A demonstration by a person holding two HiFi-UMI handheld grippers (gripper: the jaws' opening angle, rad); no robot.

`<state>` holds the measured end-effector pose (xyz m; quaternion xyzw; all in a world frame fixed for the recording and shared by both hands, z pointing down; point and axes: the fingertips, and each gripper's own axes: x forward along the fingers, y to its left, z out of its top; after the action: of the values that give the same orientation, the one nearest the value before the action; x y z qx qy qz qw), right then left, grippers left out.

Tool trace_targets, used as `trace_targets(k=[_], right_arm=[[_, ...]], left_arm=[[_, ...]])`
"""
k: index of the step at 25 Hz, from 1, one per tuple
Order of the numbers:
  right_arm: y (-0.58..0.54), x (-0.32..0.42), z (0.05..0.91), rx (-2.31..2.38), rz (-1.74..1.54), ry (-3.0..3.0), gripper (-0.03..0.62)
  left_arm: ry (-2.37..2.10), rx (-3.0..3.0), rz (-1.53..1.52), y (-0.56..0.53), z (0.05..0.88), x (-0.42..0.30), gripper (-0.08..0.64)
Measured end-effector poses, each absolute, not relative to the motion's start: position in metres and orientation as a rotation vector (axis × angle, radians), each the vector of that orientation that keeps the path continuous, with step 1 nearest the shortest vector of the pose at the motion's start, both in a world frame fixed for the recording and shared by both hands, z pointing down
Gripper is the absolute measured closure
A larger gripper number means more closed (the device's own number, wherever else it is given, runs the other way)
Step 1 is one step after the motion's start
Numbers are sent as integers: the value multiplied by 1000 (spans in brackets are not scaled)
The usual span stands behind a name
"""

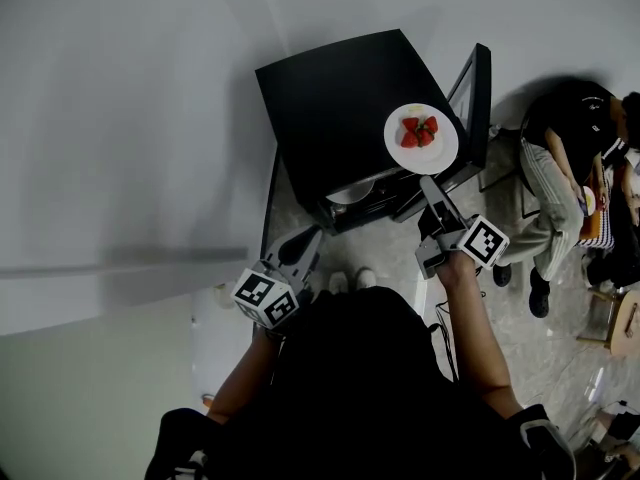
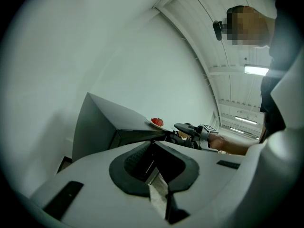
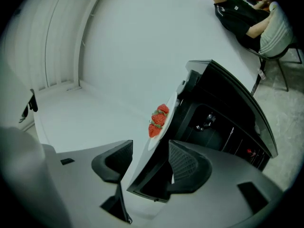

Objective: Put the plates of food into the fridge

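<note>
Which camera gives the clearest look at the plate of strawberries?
The head view: the plate of strawberries shows whole and round from above. The right gripper view sees it edge-on between the right gripper's jaws; the left gripper view shows only a tiny distant sliver.

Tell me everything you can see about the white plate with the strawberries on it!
The round white plate looks smooth, maybe china. A few red strawberries with green tops sit in its middle. It lies level at the right edge of the black fridge's top, poking out past it beside the open door; I can't tell whether it rests there or is lifted. Its near rim sits between the tongs of the right gripper, but I can't tell if they pinch it.
</note>
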<state>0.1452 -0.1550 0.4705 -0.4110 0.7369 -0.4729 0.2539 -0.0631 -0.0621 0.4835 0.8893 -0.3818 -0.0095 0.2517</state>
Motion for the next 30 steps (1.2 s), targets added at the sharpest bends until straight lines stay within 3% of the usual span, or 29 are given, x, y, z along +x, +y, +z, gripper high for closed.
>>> trace_targets(k=[7, 8, 10, 11, 30], right_arm=[[-170, 156, 476, -1114, -1327, 1920, 349], [-172, 158, 478, -1099, -1346, 1881, 369], [-176, 163, 480, -1075, -1366, 1804, 511], [-178, 165, 481, -1071, -1370, 1782, 526], [-168, 162, 487, -935, -1503, 1625, 548]], left_arm=[[-1045, 2410, -19, -62, 484, -70, 536], [-1046, 2406, -21, -62, 484, -71, 537], [-1045, 2401, -17, -62, 485, -71, 537], [-1044, 2400, -12, -62, 485, -71, 537], [-1074, 2378, -30, -59, 484, -73, 537]])
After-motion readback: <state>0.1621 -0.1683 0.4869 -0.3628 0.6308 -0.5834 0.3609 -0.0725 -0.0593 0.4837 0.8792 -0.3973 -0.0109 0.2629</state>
